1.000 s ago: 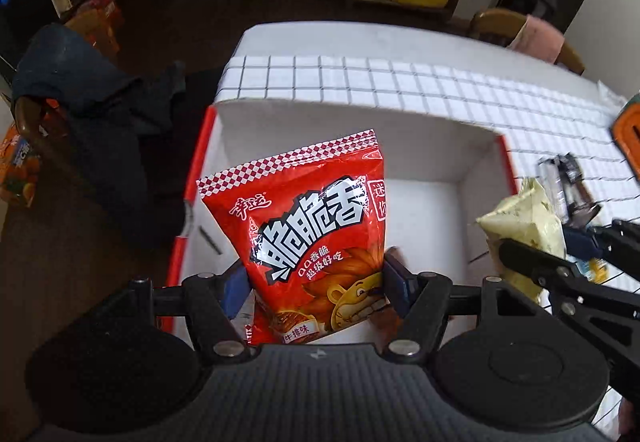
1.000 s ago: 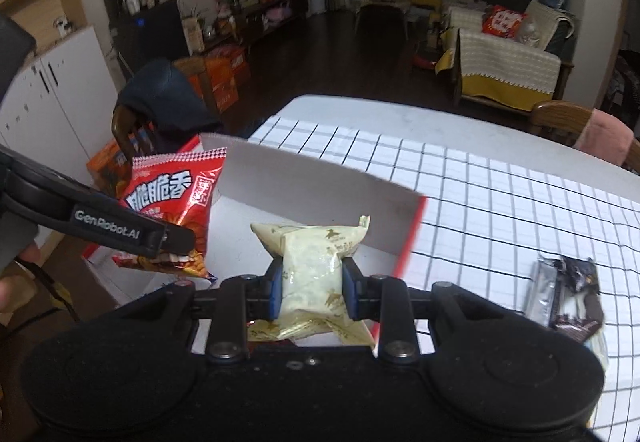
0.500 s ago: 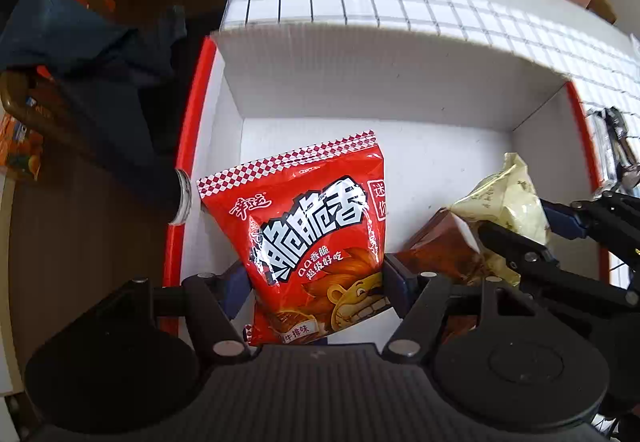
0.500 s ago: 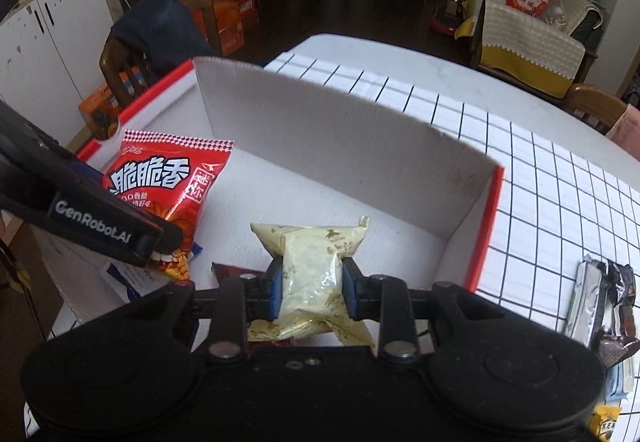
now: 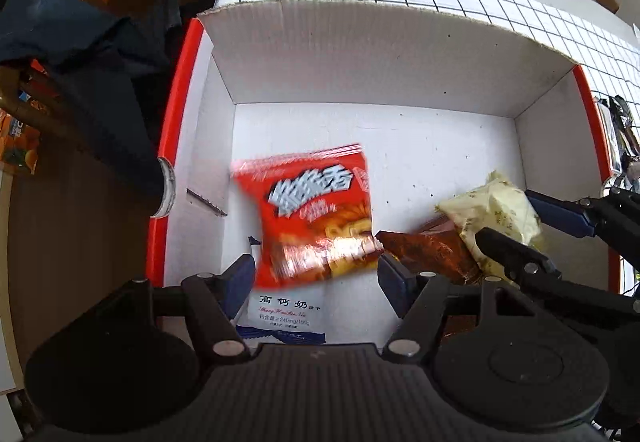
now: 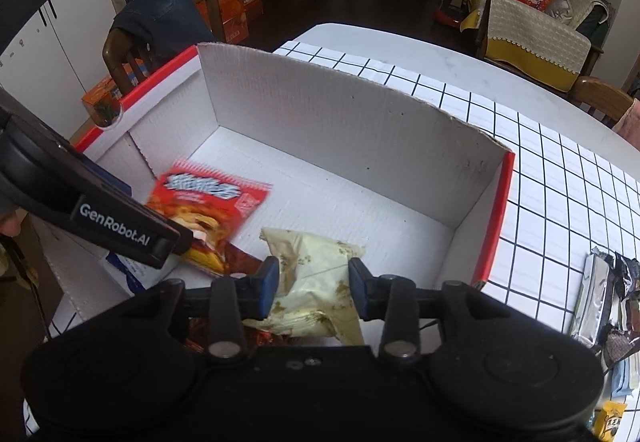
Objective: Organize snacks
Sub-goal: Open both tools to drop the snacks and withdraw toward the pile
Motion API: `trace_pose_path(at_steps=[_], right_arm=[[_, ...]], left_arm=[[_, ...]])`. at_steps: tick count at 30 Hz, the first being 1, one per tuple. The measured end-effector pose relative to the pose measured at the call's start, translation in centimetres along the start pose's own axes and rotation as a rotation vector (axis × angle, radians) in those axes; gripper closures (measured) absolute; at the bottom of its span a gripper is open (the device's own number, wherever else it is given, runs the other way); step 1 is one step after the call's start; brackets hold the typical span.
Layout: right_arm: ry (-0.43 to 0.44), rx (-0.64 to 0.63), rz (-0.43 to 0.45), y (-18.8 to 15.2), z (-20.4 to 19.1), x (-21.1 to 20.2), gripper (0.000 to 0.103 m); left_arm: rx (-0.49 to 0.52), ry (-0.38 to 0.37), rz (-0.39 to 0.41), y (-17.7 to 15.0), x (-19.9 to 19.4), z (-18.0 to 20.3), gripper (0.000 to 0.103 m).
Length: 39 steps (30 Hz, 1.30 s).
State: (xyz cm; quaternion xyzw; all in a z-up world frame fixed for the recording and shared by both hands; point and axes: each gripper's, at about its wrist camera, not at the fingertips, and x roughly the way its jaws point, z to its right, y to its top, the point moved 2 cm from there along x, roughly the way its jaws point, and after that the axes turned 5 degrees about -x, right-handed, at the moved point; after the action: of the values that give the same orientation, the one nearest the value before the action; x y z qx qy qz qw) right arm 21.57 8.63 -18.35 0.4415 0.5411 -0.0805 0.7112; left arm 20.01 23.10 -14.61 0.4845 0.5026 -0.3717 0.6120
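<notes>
Left tool wide, red bag loose between its jaws; right tool just opening, yellow packet freed inside box.

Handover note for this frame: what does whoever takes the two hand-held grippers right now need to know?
Left hand-held gripper: open; the blurred red snack bag is dropping free inside the white cardboard box.
Right hand-held gripper: jaws have just been opening; the pale yellow packet lies loose between them, over the box floor.
Already in the box: a dark red packet and a white-and-blue biscuit pack.
Left to do: withdraw both, then fetch the wrapped snacks on the checked tablecloth.
</notes>
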Motion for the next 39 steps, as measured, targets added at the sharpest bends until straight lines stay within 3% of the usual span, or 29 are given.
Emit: trace_pose_path(at_steps=[9, 12, 20, 26, 32, 39], right_arm=[[0.058, 0.048, 0.057, -0.5, 0.6, -3.0, 0.057], [0.072, 0.072, 0.097, -0.9, 0.9, -4.8, 0.042], [0.098, 0.121, 0.201, -1.9, 2.3, -9.9, 0.027], [0.090, 0.179, 0.252, -3.2, 3.8, -12.4, 0.017], [0.046, 0.218, 0.291, -5.2, 5.6, -14.4, 0.004], [-0.025, 0.231, 0.266, -9.2, 9.1, -15.9, 0.002]], left_arm=[[0.003, -0.043, 0.084, -1.6, -3.3, 0.3, 0.032], [0.000, -0.070, 0.126, -2.3, -4.9, 0.4, 0.029], [-0.018, -0.134, 0.263, -4.0, -9.1, 1.2, 0.023], [-0.015, -0.174, 0.346, -5.2, -11.0, 2.6, 0.022], [0.033, -0.159, 0.443, -6.6, -12.2, 5.2, 0.018], [0.105, -0.194, 0.430, -7.7, -11.5, 9.8, 0.018]])
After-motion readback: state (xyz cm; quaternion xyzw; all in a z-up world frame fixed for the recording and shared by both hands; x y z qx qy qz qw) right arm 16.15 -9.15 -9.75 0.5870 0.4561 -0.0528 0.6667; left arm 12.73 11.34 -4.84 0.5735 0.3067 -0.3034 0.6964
